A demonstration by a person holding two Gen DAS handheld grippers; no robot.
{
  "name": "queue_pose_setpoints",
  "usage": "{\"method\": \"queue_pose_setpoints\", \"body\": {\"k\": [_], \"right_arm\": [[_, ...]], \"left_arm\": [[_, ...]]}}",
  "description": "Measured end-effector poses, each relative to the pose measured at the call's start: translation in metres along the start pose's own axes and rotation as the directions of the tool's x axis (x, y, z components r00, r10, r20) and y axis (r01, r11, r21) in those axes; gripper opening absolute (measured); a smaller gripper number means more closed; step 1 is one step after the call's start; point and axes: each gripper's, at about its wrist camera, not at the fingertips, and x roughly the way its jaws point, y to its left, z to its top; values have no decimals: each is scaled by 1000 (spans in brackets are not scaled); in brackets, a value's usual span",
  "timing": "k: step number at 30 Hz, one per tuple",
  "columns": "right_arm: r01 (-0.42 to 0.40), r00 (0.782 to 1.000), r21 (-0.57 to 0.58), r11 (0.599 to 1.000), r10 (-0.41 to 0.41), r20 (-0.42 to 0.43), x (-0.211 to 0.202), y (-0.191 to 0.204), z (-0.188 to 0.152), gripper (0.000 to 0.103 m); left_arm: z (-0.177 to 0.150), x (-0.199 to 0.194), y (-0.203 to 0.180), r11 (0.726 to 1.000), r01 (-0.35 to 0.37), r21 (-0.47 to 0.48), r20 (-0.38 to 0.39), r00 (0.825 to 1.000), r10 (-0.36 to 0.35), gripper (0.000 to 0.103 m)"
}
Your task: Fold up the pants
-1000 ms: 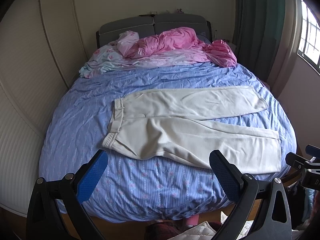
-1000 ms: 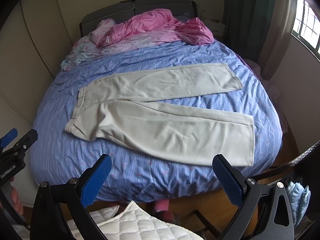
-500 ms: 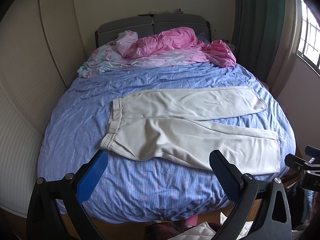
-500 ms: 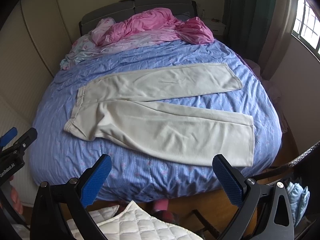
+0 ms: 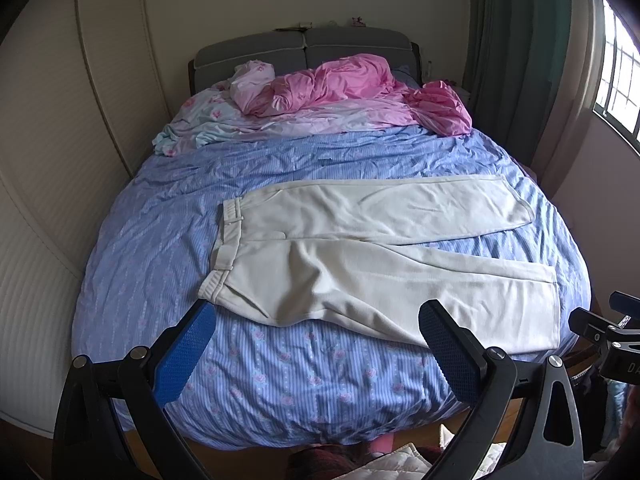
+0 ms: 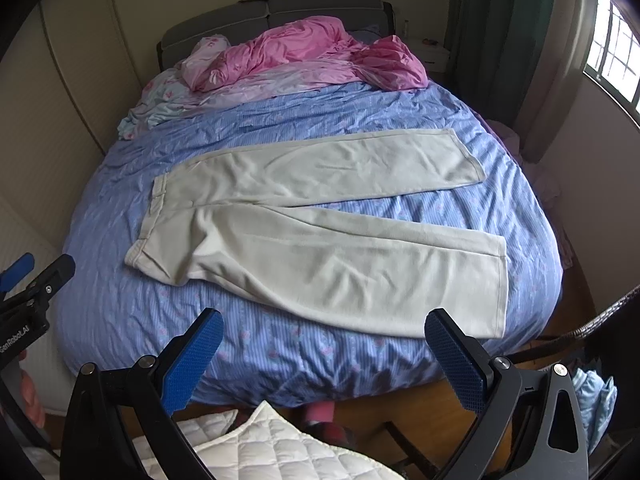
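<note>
Left hand-held gripper (image 5: 316,338) spread, right hand-held gripper (image 6: 324,348) spread; pants (image 6: 320,236) flat near bed (image 6: 320,364) edge.

Cream pants (image 5: 360,256) are seen on a blue striped bedsheet (image 5: 160,240) printed with pink roses, a pink quilt (image 5: 344,80) is seen by the grey headboard (image 5: 304,46), and blue textured pads (image 6: 192,360) are carried by black grippers.

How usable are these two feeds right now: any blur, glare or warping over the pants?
Left wrist view: pants sharp and evenly lit; window blown out; fisheye bulges the bed. Right wrist view: same soft daylight, pants in focus, dark vignette at the corners.
</note>
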Motion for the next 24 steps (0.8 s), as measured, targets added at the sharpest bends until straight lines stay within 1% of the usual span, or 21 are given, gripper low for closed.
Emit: {"method": "queue_pose_setpoints", "body": {"k": [2,5,9,11,13,16,18,21,24], "right_arm": [[2,1000,-3,1000,-2,-5,4,0,7,102],[3,1000,-6,1000,-3,-13,7,5,8,102],[3,999,-7,1000,-3,-36,16,21,11,102],[3,999,-3,1000,-3,-50,23,30,13,102],[13,998,-2,1000,-13,-55,32,37,17,102],[45,998,-2,999,-45,-47,49,60,23,102],[29,998,15,999,-28,-49,64,72,28,102],[14,998,73,997,-9,-67,95,90,30,102],[19,997,146,989,-8,-74,129,103,25,102]], "left_arm": [[2,1,-1,1000,0,-2,-3,1000,0,103],[5,4,-1,1000,-2,-1,-9,1000,2,103],[7,18,14,1000,1,-8,-31,1000,-1,103],[7,25,24,1000,-18,-7,-37,999,18,103],[3,39,45,1000,-24,-16,-46,999,24,103],[4,58,70,999,-37,-23,-64,997,36,103],[4,72,86,999,-40,-21,-79,996,38,103],[3,101,113,999,-30,-26,-114,993,27,103],[-1,133,137,999,7,-50,-172,985,-16,103]]}}
